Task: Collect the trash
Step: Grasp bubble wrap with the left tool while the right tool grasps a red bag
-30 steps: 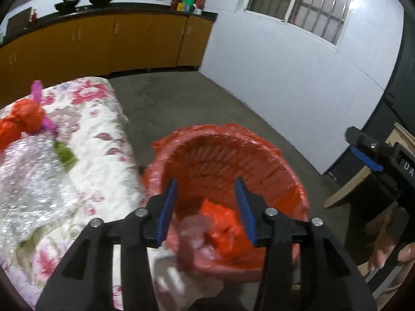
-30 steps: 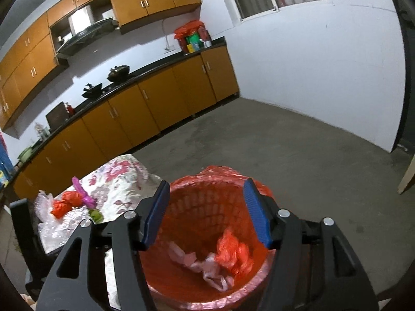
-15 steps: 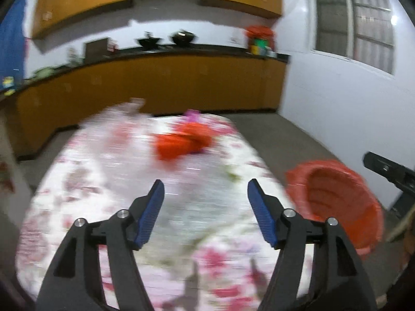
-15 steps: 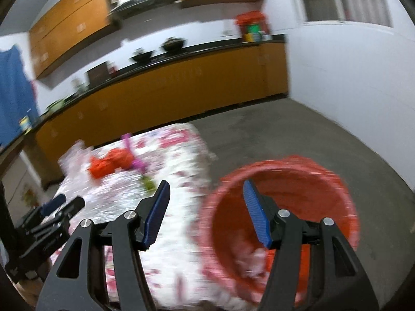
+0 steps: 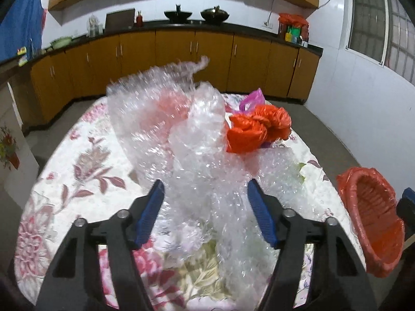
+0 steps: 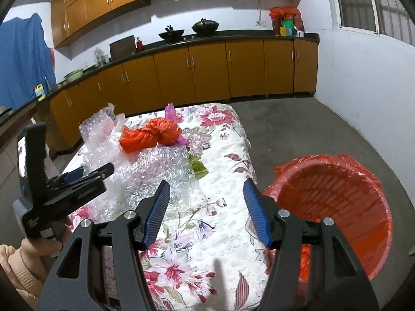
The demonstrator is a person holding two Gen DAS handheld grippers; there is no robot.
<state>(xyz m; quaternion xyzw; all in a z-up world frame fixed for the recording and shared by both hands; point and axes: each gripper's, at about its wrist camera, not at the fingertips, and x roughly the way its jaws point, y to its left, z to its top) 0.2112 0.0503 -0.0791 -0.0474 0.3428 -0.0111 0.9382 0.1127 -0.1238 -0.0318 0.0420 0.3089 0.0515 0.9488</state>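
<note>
A big crumpled sheet of clear bubble wrap [image 5: 197, 140] lies on the flowered table [image 5: 85, 160]. A knotted orange plastic bag [image 5: 256, 129] rests on its far right side, with a pink bag [image 5: 253, 99] behind it. My left gripper [image 5: 205, 189] hangs just above the near end of the wrap. Its jaws are closing with wrap between the blue pads, not pressed. My right gripper [image 6: 206, 189] stands open over bare cloth with nothing in it. The red-lined trash basket [image 6: 332, 194] stands on the floor to its right. From the right wrist view, the left gripper [image 6: 96, 172] sits low at the wrap [image 6: 155, 165].
A green scrap [image 6: 198, 167] lies at the wrap's right edge. The table's right edge [image 6: 249, 155] drops next to the basket. Orange cabinets [image 6: 207, 72] and a white wall [image 6: 363, 77] ring the grey concrete floor [image 6: 298, 124]. A person's sleeve [image 6: 15, 264] shows at the lower left.
Both grippers have swung left, away from above the basket and over to the table. The left one now faces the bubble wrap, its jaws wider than a second ago.
</note>
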